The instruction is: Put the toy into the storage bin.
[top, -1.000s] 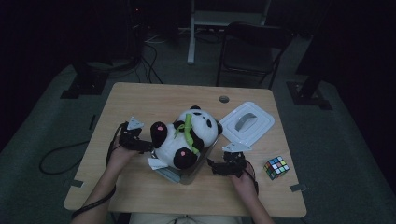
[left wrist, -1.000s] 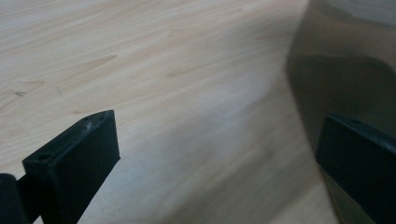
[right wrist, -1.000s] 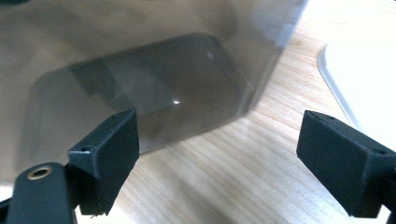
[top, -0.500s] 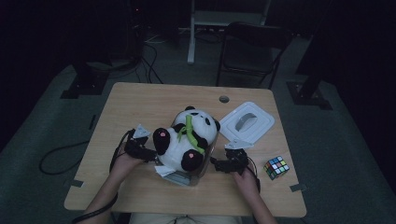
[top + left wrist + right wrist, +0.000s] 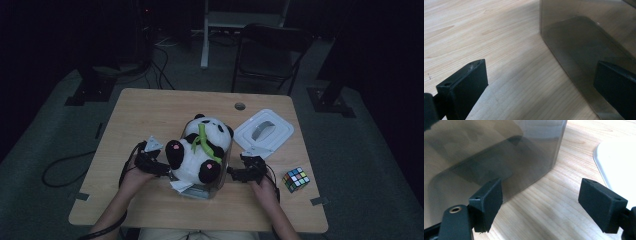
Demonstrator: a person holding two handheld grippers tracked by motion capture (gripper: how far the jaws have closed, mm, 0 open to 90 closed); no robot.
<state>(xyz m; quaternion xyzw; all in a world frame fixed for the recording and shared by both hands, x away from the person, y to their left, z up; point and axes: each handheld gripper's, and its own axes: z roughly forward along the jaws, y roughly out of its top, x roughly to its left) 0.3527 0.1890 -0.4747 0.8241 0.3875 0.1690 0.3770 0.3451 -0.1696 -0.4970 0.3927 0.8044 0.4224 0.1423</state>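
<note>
With both jaws spread wide and gripping nothing, the left gripper (image 5: 167,171) and right gripper (image 5: 231,174) should close squarely on opposite walls of the clear box (image 5: 218,181), the panda (image 5: 200,148) sitting inside, lid (image 5: 264,132) beyond.

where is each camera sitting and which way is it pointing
High view: above the person's side, looking forward and down on the table; forearms, left gripper and right gripper flank the box holding the panda; lid and cube to the right.
Left gripper view: rides the left gripper, facing along its open fingers at the box.
Right gripper view: rides the right gripper, open fingers facing the box, lid beyond.
Shared: both gripper views show the box and table.
</note>
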